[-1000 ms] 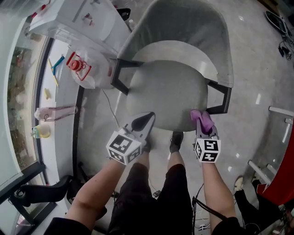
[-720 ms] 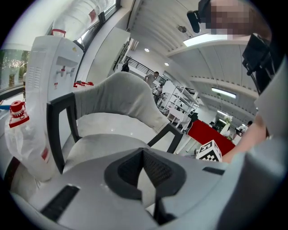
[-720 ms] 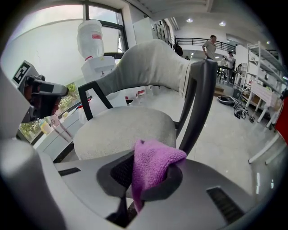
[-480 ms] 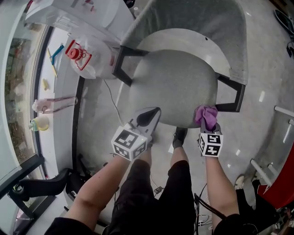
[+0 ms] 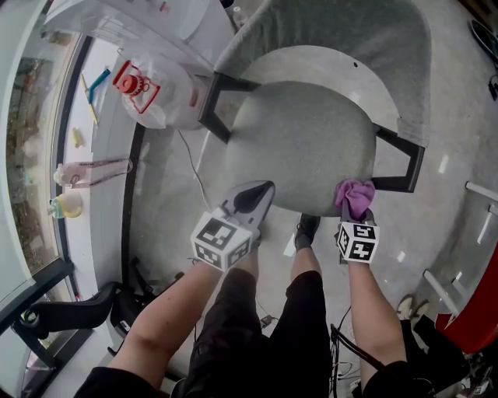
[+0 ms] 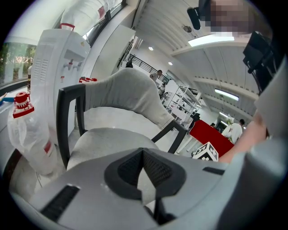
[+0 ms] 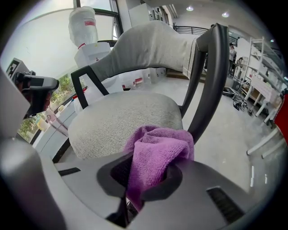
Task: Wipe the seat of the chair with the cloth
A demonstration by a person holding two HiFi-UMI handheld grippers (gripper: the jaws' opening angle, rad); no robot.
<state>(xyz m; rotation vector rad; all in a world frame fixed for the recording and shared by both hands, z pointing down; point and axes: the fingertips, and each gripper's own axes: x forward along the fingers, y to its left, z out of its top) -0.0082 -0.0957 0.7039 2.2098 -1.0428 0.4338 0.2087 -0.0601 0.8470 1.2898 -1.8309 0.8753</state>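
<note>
The grey upholstered chair has a round seat (image 5: 299,148) (image 7: 121,119) (image 6: 105,141), a curved grey back (image 5: 350,31) and black arm frames (image 5: 397,167). My right gripper (image 5: 355,204) (image 7: 148,179) is shut on a bunched purple cloth (image 5: 354,196) (image 7: 157,150), held at the seat's front right edge next to the black arm frame. My left gripper (image 5: 249,198) (image 6: 143,173) sits at the seat's front left edge with its jaws closed and nothing between them.
A white water dispenser (image 5: 132,19) and a clear plastic bag with a red cap (image 5: 152,93) stand left of the chair. A black window rail (image 5: 132,179) runs along the floor on the left. The person's legs and shoes (image 5: 303,229) are below the seat's front.
The view has shifted so the chair sits slightly lower and to the right. My right gripper with the cloth has moved a little right along the seat's front edge. My left gripper has barely moved.
</note>
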